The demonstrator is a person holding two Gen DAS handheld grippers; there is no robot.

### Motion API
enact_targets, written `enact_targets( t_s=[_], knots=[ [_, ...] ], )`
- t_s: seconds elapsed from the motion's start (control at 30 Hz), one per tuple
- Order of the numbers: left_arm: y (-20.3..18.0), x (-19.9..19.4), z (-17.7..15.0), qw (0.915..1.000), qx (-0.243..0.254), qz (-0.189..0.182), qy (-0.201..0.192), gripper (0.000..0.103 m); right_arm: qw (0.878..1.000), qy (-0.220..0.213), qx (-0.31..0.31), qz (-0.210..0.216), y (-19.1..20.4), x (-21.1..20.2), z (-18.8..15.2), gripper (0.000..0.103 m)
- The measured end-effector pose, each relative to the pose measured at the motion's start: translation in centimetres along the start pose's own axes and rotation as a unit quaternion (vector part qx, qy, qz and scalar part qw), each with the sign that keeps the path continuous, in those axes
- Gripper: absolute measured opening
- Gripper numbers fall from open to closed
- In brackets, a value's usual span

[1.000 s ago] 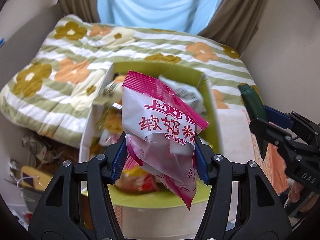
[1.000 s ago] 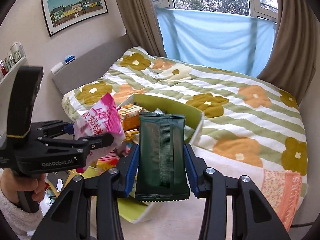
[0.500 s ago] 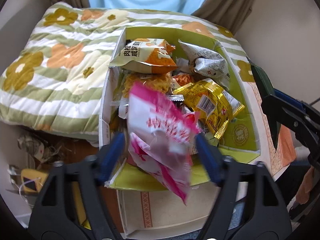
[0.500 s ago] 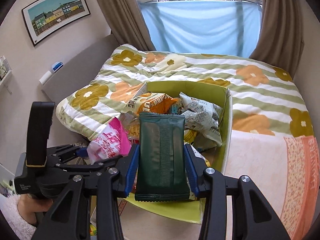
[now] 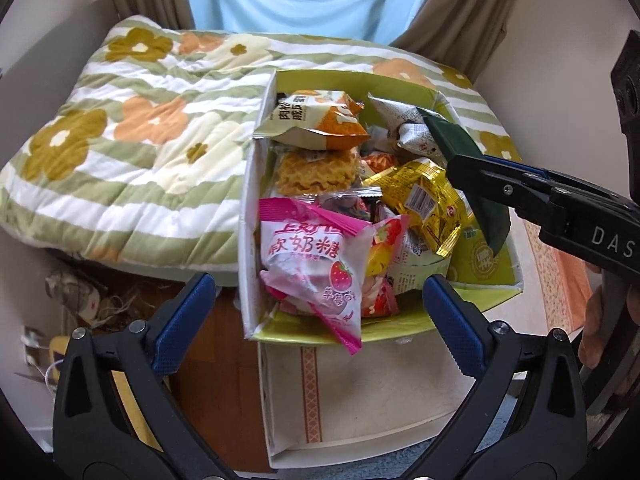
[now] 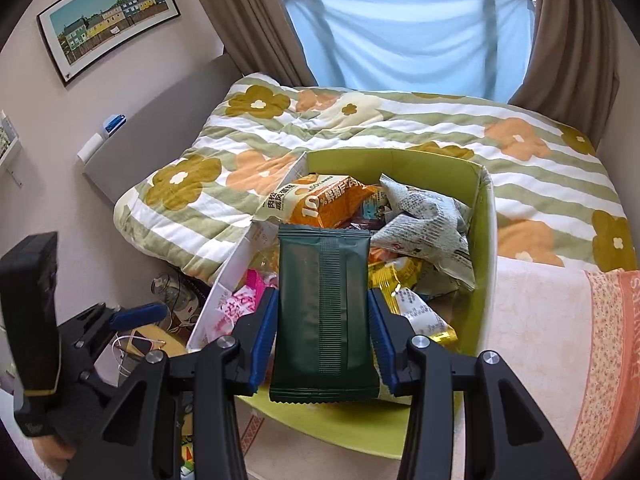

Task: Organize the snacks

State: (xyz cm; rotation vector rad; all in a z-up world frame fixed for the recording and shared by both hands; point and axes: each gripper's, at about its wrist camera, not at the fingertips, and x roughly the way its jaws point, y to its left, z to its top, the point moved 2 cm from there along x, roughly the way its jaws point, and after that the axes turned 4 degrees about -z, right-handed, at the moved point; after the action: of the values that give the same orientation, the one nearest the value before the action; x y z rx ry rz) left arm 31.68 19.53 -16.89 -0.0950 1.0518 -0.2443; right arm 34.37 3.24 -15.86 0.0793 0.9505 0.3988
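A: While the left gripper (image 5: 318,314) hangs over the green box (image 5: 478,298), its jaws are opening, nearly full wide, w/ nothing pressed between them. The pink candy bag (image 5: 310,258) lies in the box's near left corner, tail drooping over the front edge.

B: And the right gripper (image 6: 323,334)?

A: Clamped on the dark green packet (image 6: 323,312), pads pinching both long edges, packet upright and poised over the box's near end. Prob held by the edges so it drops flat once let go. My guess, not seen.

B: Why's the box sitting there?

A: It's on the bed edge next to the flowered quilt (image 5: 132,152), so both hands reach it from the front. It already holds the orange-and-cream bag (image 5: 316,120) at the far end, a newsprint-pattern bag (image 5: 404,128) and a yellow packet (image 5: 420,200) mid-box.

B: What changed vs a sec ago?

A: Back then the left jaws gripped the pink bag, held up in front of the box. Half a sec ago it was slipping free. Now it's landed. Both grippers have come closer over the box, and the green packet hasn't been released yet.
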Motion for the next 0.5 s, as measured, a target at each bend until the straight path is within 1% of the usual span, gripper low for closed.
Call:
enact_targets(
  t_s=[0.03, 0.07, 0.1, 0.13, 0.17, 0.23, 0.37, 0.5],
  knots=[
    [0.1, -0.1, 0.0, 1.0000, 0.000, 0.005, 0.000, 0.103, 1.000, 0.002, 0.001, 0.007, 0.2, 0.2, 0.1, 0.048],
    [0.3, -0.2, 0.0, 1.0000, 0.001, 0.009, -0.001, 0.103, 1.000, 0.002, 0.004, 0.008, 0.1, 0.2, 0.1, 0.064],
    [0.2, -0.2, -0.1, 0.9999, 0.001, 0.011, 0.000, 0.103, 1.000, -0.002, 0.009, 0.006, 0.1, 0.1, 0.0, 0.088],
    [0.2, -0.3, -0.2, 0.9999, 0.002, 0.013, 0.002, 0.103, 1.000, -0.008, 0.015, 0.004, -0.1, -0.2, -0.1, 0.097],
    [0.3, -0.4, -0.3, 0.9999, 0.003, 0.014, 0.002, 0.103, 1.000, -0.011, 0.022, 0.004, -0.3, -0.4, -0.3, 0.102],
    [0.2, -0.6, -0.3, 0.9998, 0.006, 0.017, -0.002, 0.103, 0.999, -0.013, 0.035, 0.000, -0.6, -0.8, -0.5, 0.102],
    [-0.1, -1.1, -0.3, 0.9997, 0.019, 0.012, -0.012, 0.103, 0.998, -0.023, 0.052, -0.031, -1.2, -2.0, -1.2, 0.102],
    [-0.7, -2.0, -0.5, 0.9991, 0.034, 0.009, -0.023, 0.103, 0.997, -0.034, 0.060, -0.042, -1.5, -3.4, -1.5, 0.102]
  ],
)
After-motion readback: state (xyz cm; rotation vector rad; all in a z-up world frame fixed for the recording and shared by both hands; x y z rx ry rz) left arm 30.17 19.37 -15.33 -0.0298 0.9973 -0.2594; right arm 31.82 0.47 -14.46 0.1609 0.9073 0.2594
